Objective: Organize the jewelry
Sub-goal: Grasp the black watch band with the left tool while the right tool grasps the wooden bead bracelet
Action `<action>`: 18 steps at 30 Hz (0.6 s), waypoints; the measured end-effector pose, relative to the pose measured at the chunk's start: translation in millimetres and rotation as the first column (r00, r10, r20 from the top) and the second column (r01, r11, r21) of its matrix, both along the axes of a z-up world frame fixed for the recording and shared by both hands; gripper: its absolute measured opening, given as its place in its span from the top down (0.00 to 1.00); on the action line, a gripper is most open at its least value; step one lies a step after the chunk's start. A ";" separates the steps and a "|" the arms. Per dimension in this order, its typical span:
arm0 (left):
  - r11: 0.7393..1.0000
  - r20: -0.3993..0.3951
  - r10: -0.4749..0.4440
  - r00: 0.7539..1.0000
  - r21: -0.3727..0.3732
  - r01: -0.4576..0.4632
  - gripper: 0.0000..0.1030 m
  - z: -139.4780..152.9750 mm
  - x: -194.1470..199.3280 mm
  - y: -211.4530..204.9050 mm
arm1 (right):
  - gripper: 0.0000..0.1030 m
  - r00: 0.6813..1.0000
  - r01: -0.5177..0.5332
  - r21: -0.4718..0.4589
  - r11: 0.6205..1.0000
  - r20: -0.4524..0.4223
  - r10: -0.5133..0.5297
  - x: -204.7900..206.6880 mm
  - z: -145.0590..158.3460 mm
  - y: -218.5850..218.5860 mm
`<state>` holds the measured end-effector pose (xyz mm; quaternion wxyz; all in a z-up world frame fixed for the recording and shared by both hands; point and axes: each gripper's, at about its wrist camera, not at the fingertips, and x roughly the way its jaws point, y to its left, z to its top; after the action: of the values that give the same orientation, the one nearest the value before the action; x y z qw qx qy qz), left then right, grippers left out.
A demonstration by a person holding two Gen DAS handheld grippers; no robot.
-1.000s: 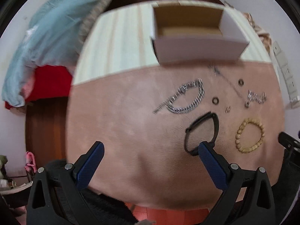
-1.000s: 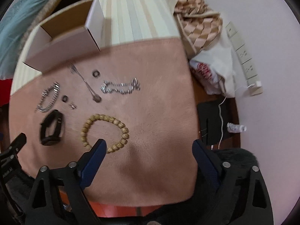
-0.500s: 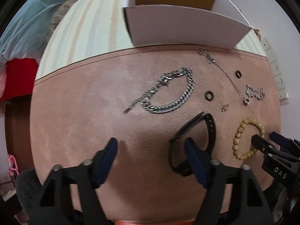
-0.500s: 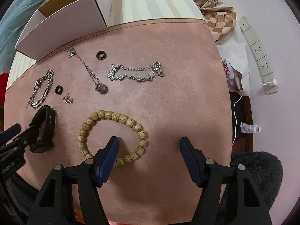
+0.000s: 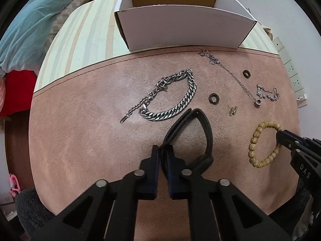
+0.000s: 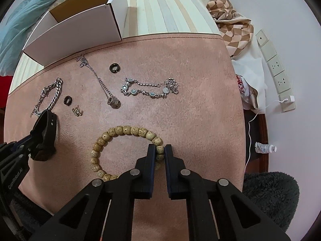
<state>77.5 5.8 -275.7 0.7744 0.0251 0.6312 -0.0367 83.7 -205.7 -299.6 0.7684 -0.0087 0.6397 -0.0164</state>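
Observation:
My left gripper (image 5: 163,150) is shut on the black wristband (image 5: 207,132), pinching its left strap on the pink mat (image 5: 80,140). My right gripper (image 6: 159,150) is shut on the wooden bead bracelet (image 6: 124,130), clamping beads on its right side. The bead bracelet also shows in the left wrist view (image 5: 258,138), the wristband in the right wrist view (image 6: 47,132). Loose on the mat lie a silver curb chain (image 5: 172,98), a thin pendant chain (image 6: 100,82), a blue-stone bracelet (image 6: 149,88), two dark rings (image 5: 213,98) (image 5: 246,73) and a small gold earring (image 5: 232,110).
An open white cardboard box (image 5: 180,26) stands at the mat's far edge on the striped tabletop (image 5: 80,40). A checkered cloth (image 6: 230,22) and a white bag (image 6: 250,76) lie off the mat's right side, by wall sockets (image 6: 276,68). A blue blanket (image 5: 34,20) lies at far left.
Both grippers came down toward the mat and closed: the left on the black wristband's strap, the right on the bead bracelet. Both were open and empty before.

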 end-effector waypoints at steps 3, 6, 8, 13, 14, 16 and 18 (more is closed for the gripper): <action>1.000 0.006 0.010 1.000 0.006 -0.010 0.96 -4.2 -1.3 -4.2 | 0.91 1.000 0.003 0.008 1.000 0.002 -0.003 0.5 -0.3 -2.1; 1.000 0.011 0.018 1.000 0.006 -0.018 0.97 0.4 -7.6 -3.6 | 0.91 1.000 0.010 0.019 1.000 -0.003 -0.010 2.3 -0.9 -6.4; 1.000 0.016 0.024 1.000 0.004 -0.024 0.97 2.0 -8.7 2.2 | 0.91 1.000 0.016 0.029 0.999 -0.006 -0.016 5.7 -2.7 -12.3; 0.999 0.038 0.041 0.998 -0.009 -0.041 0.97 25.4 -7.6 2.5 | 0.91 0.998 0.053 0.108 0.993 0.010 -0.054 4.6 6.1 -20.5; 0.999 0.047 0.045 0.998 -0.017 -0.045 0.97 30.3 -9.5 5.0 | 0.91 0.998 0.051 0.131 0.990 0.023 -0.054 3.3 12.1 -20.7; 0.998 0.062 0.050 0.997 -0.031 -0.048 0.97 38.1 -9.5 8.3 | 0.91 0.998 0.036 0.153 0.988 0.052 -0.045 0.6 24.1 -18.6; 0.998 0.078 0.054 0.995 -0.047 -0.051 0.97 48.9 -6.5 7.4 | 0.91 0.997 0.022 0.168 0.986 0.074 -0.035 -0.7 33.9 -15.8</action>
<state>71.0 13.2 -226.8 0.7998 -0.0077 0.5995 -0.0296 83.0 -221.5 -265.7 0.7900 0.0653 0.6090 0.0258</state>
